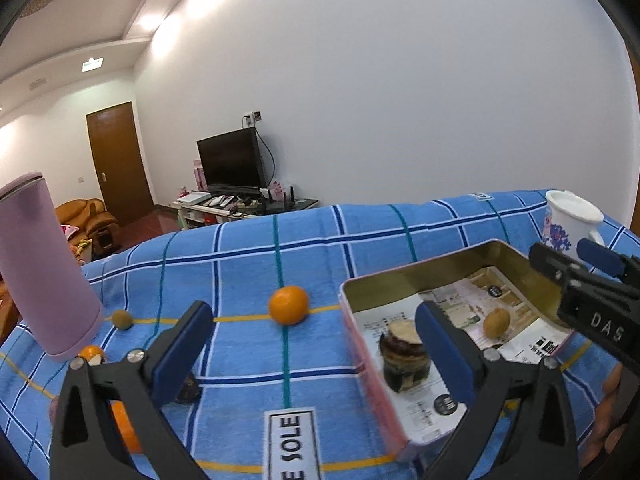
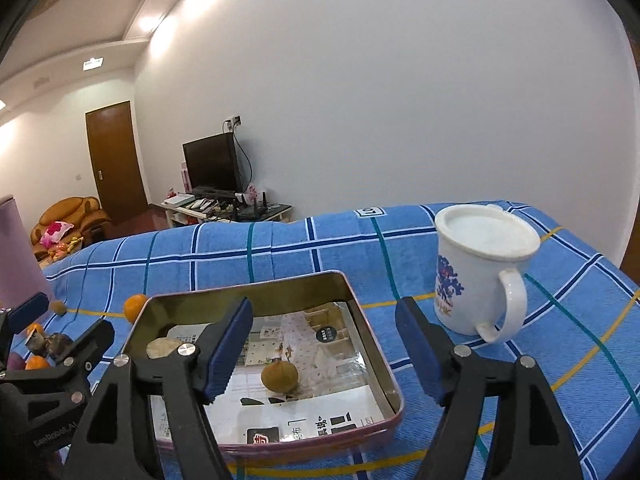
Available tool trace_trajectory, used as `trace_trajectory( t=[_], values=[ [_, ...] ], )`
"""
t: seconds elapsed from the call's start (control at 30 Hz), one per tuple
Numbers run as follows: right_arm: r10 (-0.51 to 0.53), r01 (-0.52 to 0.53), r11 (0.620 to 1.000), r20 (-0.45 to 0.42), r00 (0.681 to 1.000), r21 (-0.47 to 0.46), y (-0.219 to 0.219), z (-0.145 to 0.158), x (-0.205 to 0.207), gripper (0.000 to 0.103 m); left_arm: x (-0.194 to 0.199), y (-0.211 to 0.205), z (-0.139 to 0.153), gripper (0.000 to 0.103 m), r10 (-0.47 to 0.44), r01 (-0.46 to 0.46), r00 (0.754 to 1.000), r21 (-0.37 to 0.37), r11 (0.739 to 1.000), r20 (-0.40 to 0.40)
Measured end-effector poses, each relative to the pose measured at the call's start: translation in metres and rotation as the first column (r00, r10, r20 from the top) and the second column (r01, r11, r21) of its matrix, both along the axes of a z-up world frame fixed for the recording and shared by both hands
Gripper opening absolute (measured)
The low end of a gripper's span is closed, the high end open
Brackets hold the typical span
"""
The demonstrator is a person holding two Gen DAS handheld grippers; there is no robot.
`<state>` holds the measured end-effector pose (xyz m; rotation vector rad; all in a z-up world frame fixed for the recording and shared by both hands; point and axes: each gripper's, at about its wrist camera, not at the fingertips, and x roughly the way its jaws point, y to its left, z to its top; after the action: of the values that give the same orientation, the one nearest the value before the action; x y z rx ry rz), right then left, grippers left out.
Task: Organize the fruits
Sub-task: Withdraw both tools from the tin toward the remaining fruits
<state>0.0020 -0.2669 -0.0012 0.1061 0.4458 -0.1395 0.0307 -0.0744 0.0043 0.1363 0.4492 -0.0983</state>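
Observation:
A shallow metal tin [image 1: 452, 266] [image 2: 376, 344] lined with printed paper lies on the blue checked cloth. It holds a small brown fruit [image 1: 496, 323] [image 2: 279, 376] and a dark half fruit [image 1: 405, 356], seen pale behind my right finger [image 2: 164, 347]. An orange [image 1: 289, 305] [image 2: 135, 307] and a small brown fruit [image 1: 122, 319] [image 2: 58, 307] lie left of the tin. More orange and dark fruit [image 1: 93, 353] [image 2: 44, 346] lie further left. My left gripper [image 1: 316, 356] is open and empty, above the tin's left edge. My right gripper [image 2: 326, 354] is open and empty over the tin.
A tall pink tumbler [image 1: 42, 268] stands at the left. A white lidded mug [image 2: 480, 272] [image 1: 568, 220] stands right of the tin. The cloth [image 1: 248, 256] drops off at the far edge. A TV stand, door and sofa are far behind.

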Motion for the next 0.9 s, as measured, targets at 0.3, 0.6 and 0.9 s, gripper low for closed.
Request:
trace_trajectory(
  t=[0.3, 0.6, 0.9],
  values=[
    [-0.036, 0.038, 0.995, 0.025, 0.999, -0.097, 0.02, 0.003, -0.011, 0.075, -0.004, 0.018, -0.004, 0.103, 0.02, -0.02, 1.0, -0.015, 1.0, -0.012],
    [-0.034, 0.042, 0.982, 0.043, 0.998, -0.183, 0.044, 0.006, -0.021, 0.075, -0.009, 0.031, -0.005, 0.103, 0.023, -0.023, 1.0, -0.023, 0.999, -0.018],
    [-0.049, 0.055, 0.972, 0.03, 0.998, -0.228, 0.056, 0.006, -0.02, 0.075, -0.015, 0.04, -0.004, 0.103, 0.019, -0.02, 1.0, -0.028, 0.999, -0.023]
  ],
)
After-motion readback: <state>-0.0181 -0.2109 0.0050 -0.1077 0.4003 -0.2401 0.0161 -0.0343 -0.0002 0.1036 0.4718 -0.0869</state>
